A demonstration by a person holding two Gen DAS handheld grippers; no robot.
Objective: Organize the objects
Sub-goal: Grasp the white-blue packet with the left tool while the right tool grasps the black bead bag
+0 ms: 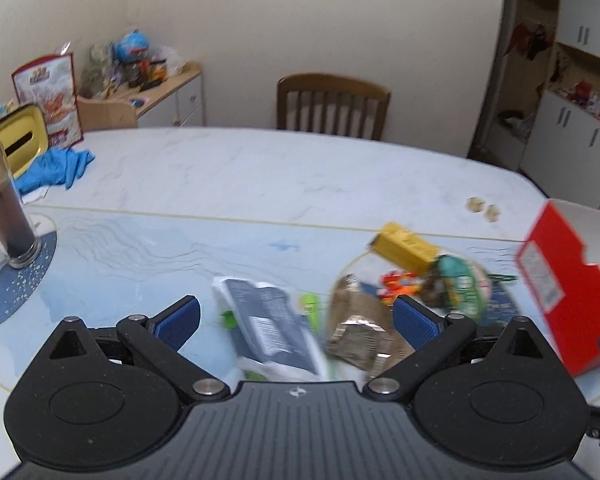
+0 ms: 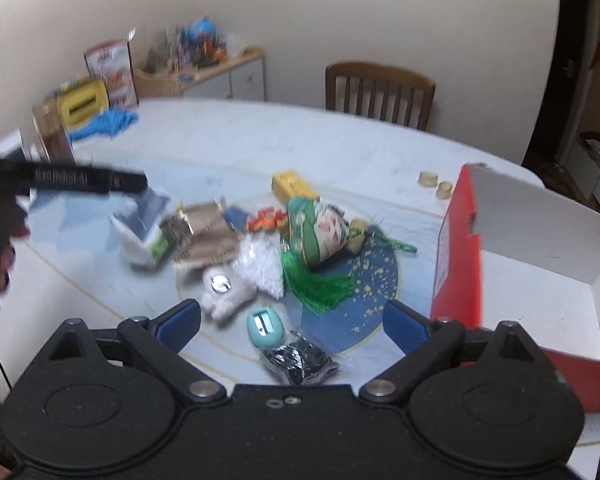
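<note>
A heap of small things lies on the table: a white and grey packet (image 1: 266, 322) (image 2: 140, 228), a brown foil packet (image 1: 360, 324) (image 2: 208, 232), a yellow box (image 1: 404, 246) (image 2: 294, 186), a green doll pouch with a tassel (image 2: 320, 232) (image 1: 462, 284), a white plush (image 2: 224, 292), a teal sharpener (image 2: 265, 326) and a black packet (image 2: 298, 360). A red box with a white inside (image 2: 460, 248) (image 1: 568, 292) stands open at the right. My left gripper (image 1: 296, 320) is open above the two packets. My right gripper (image 2: 292, 322) is open above the sharpener. The left tool's black body (image 2: 72, 180) shows in the right wrist view.
A tall glass of dark drink (image 1: 6, 216) stands at the left on a blue mat (image 1: 24, 280). Blue gloves (image 1: 56, 168), a yellow tissue box (image 1: 20, 140) and a cereal bag (image 1: 48, 96) sit at the far left. Two small wooden rings (image 2: 434, 184) lie beyond the red box. A wooden chair (image 1: 332, 106) stands behind the table.
</note>
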